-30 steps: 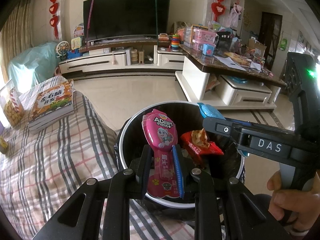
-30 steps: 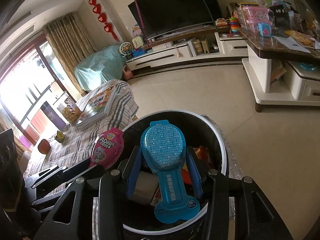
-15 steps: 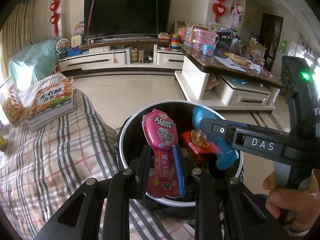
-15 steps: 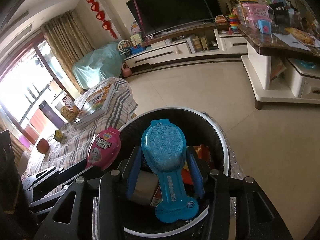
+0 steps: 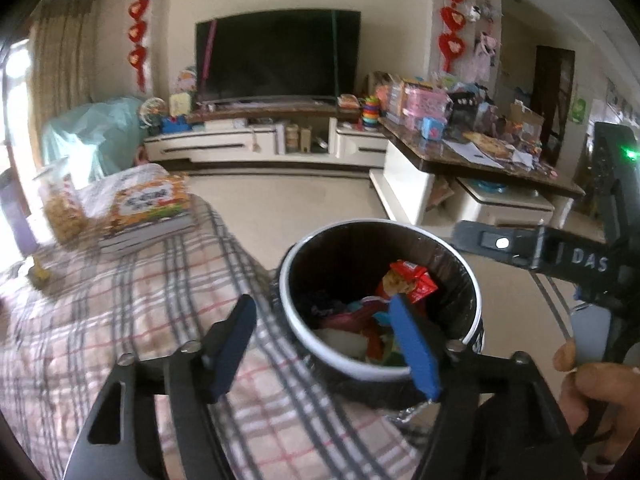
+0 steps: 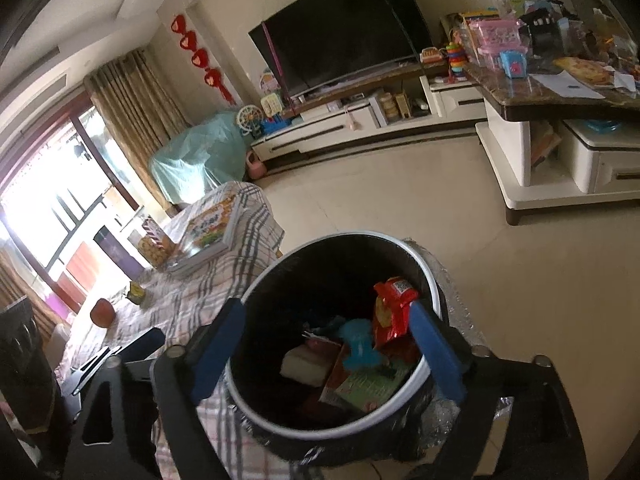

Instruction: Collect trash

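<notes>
Round black waste bin with white rim, lower centre: pink and blue snack packets (gripped a second ago) are now seen dropped inside among red wrapper. Left gripper, right gripper: jaws opening wide, nothing held. Deposit judged complete.

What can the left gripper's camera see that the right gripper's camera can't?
Only the left wrist view shows the person's hand holding the other gripper's handle, with its green light. Only the right wrist view shows the bright window and a red apple-like thing on the checked cloth. Both show the trash bin with a red wrapper inside, the book, the television, and open, empty jaws, opening further.
</notes>
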A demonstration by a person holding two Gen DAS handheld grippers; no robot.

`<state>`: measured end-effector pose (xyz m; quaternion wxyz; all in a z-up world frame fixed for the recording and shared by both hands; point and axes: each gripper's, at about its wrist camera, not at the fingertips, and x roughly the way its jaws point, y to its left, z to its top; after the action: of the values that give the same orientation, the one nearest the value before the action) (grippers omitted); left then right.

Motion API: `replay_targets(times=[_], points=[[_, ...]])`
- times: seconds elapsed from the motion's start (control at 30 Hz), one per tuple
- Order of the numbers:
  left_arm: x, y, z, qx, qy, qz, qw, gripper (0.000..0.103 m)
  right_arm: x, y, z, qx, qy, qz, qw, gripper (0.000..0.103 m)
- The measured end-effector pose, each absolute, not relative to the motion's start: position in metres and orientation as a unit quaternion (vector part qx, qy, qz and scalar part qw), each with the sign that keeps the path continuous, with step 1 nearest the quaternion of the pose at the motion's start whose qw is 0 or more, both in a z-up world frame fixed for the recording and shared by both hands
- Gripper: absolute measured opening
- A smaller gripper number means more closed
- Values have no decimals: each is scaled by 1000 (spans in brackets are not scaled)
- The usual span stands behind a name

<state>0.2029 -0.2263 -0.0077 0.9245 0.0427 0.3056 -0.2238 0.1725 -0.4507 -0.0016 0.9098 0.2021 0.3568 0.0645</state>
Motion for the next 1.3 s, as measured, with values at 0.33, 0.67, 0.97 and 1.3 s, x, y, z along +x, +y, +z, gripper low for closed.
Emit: replay_targets(times=[0.33,0.67,0.97,1.3], points=[[110,-176,-12,40,225,-145,963,102,103,-412,5,168,307,45,936,102],[47,-144,-4,30,164,-118,979,102,50,-371,52,77,208,18,975,103],[24,-117,-19,9,127,-78,989,102,27,-344,46,52,169,21,984,103],[20,-112,-31,-2,122,-61,991,102,20,-336,24,65,169,29,983,103]])
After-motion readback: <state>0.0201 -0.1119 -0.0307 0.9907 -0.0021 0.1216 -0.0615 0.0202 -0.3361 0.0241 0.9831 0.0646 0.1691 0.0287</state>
